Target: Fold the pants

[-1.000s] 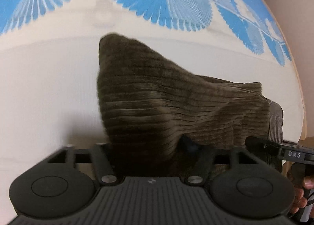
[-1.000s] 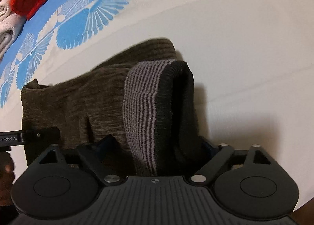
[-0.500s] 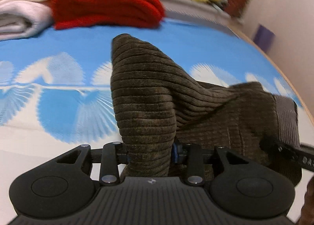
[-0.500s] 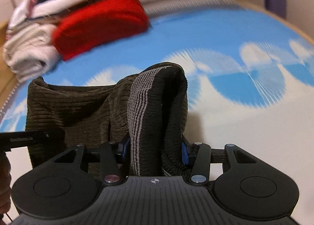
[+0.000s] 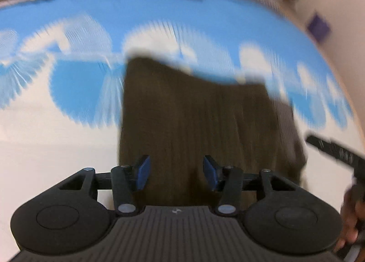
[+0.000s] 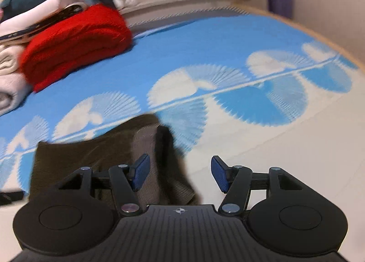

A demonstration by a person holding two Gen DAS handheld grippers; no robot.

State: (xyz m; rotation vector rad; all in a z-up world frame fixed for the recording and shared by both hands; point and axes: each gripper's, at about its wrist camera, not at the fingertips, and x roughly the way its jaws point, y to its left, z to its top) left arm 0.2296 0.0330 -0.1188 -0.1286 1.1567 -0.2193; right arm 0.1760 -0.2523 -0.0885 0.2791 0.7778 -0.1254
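Left gripper (image 5: 176, 174), nearest: jaws opening, blue pads clear of the cloth seen between them. Right gripper (image 6: 178, 176): jaws opening, nothing pinched. The dark brown corduroy pants (image 5: 198, 122) lie folded in a compact block on the blue-and-white patterned bedspread (image 6: 228, 56), striped waistband (image 6: 146, 148) at their right edge. Farther back, a red folded blanket (image 6: 75, 43) beside pale folded linens (image 6: 9, 79)
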